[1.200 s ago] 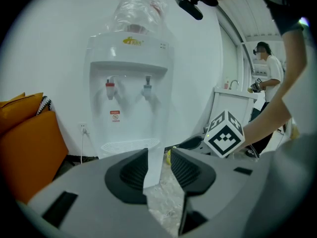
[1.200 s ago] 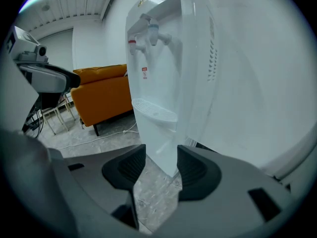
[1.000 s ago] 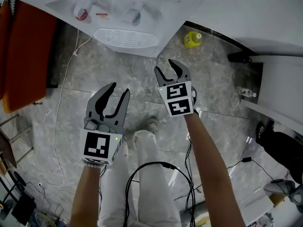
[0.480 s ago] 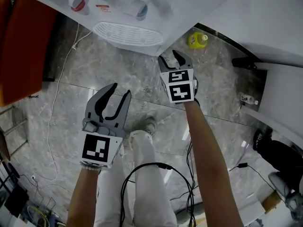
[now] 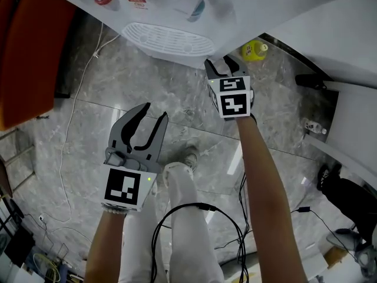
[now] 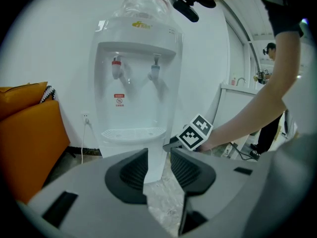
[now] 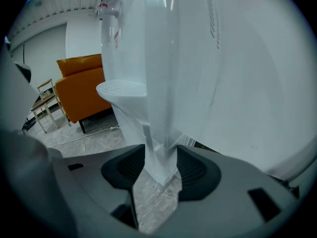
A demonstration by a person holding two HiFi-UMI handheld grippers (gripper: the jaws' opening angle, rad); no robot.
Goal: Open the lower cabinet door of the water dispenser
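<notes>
A clear bottle is seen on the white dispenser. Its corner is framed by the open right gripper, not squeezed. The left gripper is half open, empty.

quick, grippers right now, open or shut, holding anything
left gripper: open, nothing between its jaws.
right gripper: open, a lower corner edge of the water dispenser sits between its jaws, not pinched.
</notes>
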